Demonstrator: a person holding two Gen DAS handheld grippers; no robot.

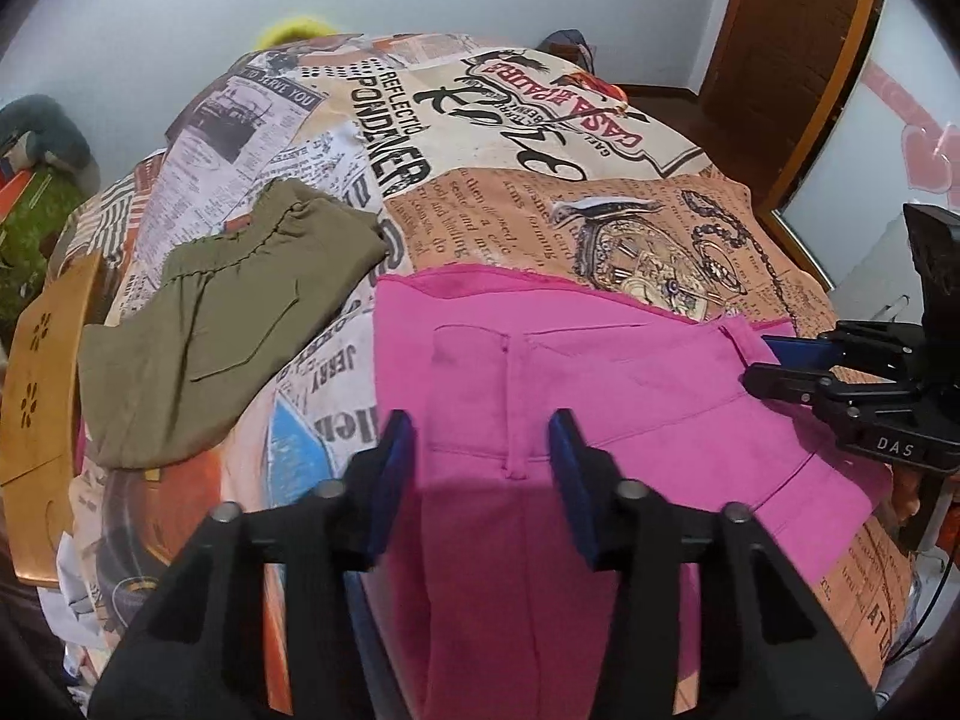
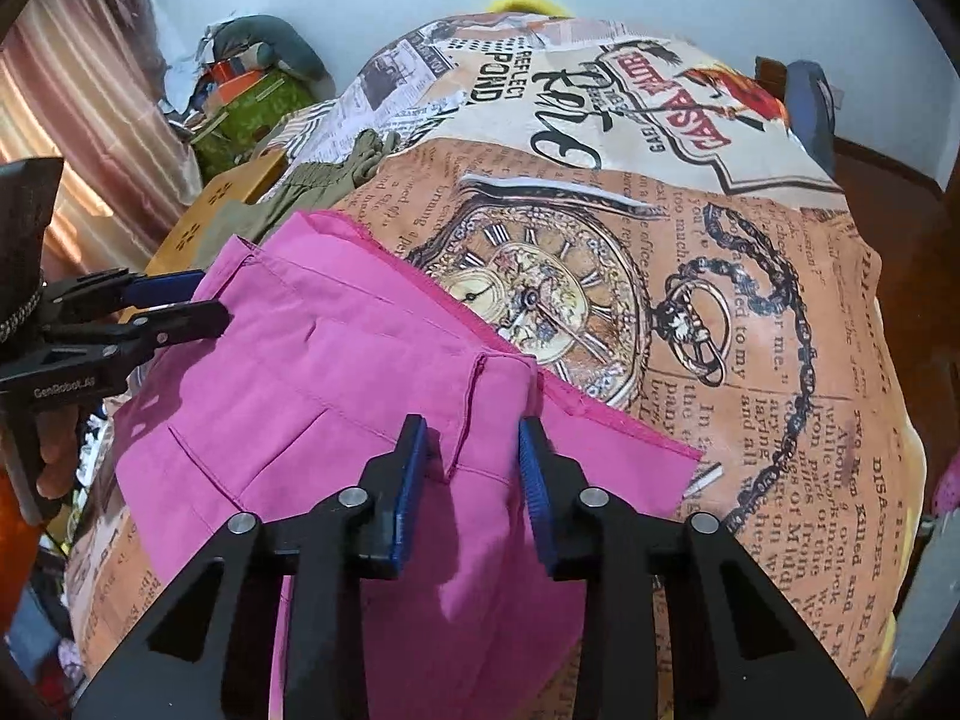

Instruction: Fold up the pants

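Pink pants (image 1: 540, 372) lie flat on a bed with a newspaper-print cover, waistband towards the far side; they also show in the right wrist view (image 2: 336, 372). My left gripper (image 1: 480, 438) hovers open over the pants near a belt loop, nothing between its blue pads. My right gripper (image 2: 474, 444) is open over the waistband's right part, empty. Each gripper shows in the other's view: the right one (image 1: 762, 363) at the pants' right edge, the left one (image 2: 204, 303) at the left edge.
Olive-green pants (image 1: 234, 312) lie crumpled to the left of the pink ones. A wooden chair back (image 1: 42, 372) stands at the bed's left. The printed bed cover (image 2: 690, 276) stretches far and right. A wooden door (image 1: 780, 48) is at the back right.
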